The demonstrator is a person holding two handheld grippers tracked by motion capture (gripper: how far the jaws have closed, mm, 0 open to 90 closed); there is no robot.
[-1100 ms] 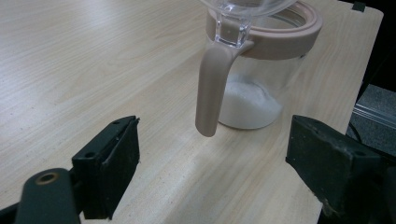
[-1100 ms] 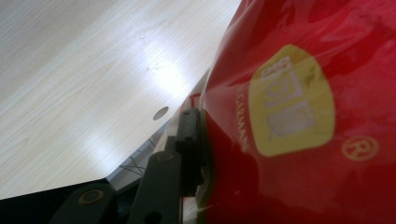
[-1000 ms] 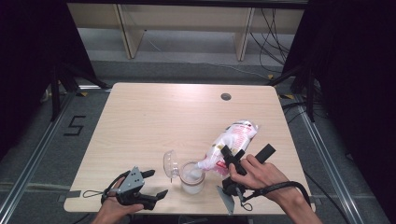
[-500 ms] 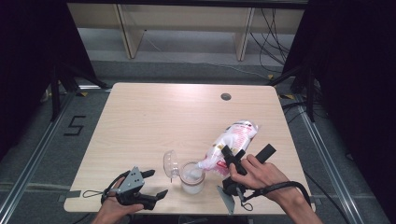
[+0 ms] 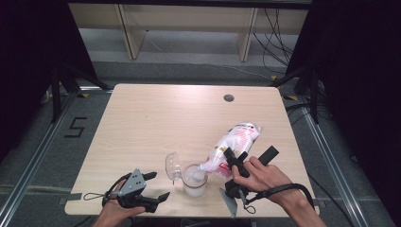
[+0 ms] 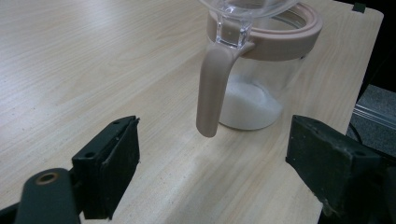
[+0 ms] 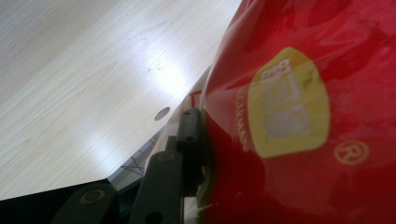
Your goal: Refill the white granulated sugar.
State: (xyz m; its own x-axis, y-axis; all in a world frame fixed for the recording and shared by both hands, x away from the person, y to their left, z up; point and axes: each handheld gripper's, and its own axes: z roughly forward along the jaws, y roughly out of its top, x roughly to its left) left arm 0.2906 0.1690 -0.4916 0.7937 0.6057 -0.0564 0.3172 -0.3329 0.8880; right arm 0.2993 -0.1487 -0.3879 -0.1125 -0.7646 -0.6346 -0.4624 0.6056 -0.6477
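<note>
Over the jar (image 5: 195, 179) nothing's really moved: my right gripper (image 5: 233, 159) stays clamped on the bag (image 5: 234, 142), tipped to pour, left gripper (image 5: 153, 186) idling wide open.

bag (image 7: 299, 112) label blurred, cropped at edges

I see a pale wood-grain worktop (image 5: 156, 123), smooth with a soft sheen under the light. The jar (image 6: 261, 79) looks like clear glossy glass or plastic, its collar and handle matt beige plastic. The bag (image 7: 303, 116) is shiny, crinkled red film. My left tongs (image 6: 215, 168) have matt black pads (image 6: 116, 163).
</note>
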